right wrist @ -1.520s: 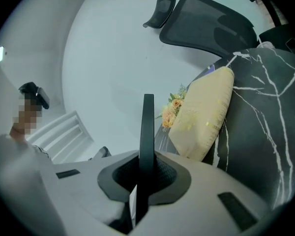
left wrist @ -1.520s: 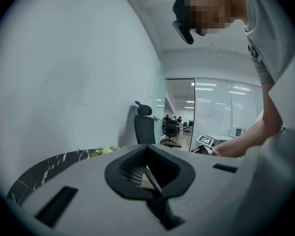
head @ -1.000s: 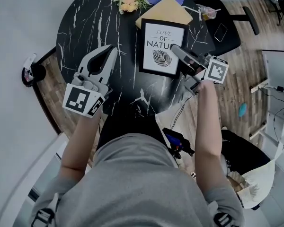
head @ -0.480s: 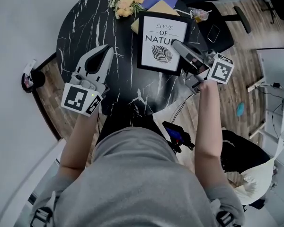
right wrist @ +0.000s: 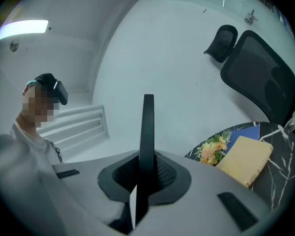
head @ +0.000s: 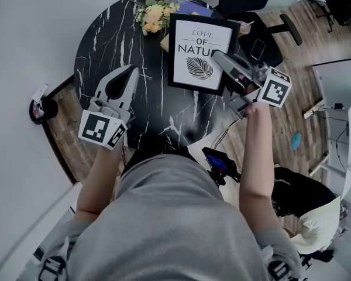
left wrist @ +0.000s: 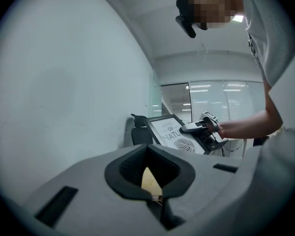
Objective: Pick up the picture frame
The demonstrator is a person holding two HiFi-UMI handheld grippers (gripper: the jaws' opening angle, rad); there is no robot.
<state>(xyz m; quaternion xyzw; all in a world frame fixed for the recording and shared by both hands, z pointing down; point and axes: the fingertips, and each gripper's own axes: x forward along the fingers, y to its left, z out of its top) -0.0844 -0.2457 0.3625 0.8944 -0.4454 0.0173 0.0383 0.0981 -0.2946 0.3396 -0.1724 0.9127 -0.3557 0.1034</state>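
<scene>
Above the desk [head: 105, 40]: flat rectangular black picture frame [head: 200, 51], held clear of the round white-veined marble top
Right hand-held gripper [head: 217, 57]: clamped on the frame's thin edge
Left hand-held gripper [head: 130, 70]: jaws together, empty

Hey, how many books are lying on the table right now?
2. A tan book lies beside the flowers; a blue book lies just behind it. The frame, held up in the right claw, may hide others from the head view.
</scene>
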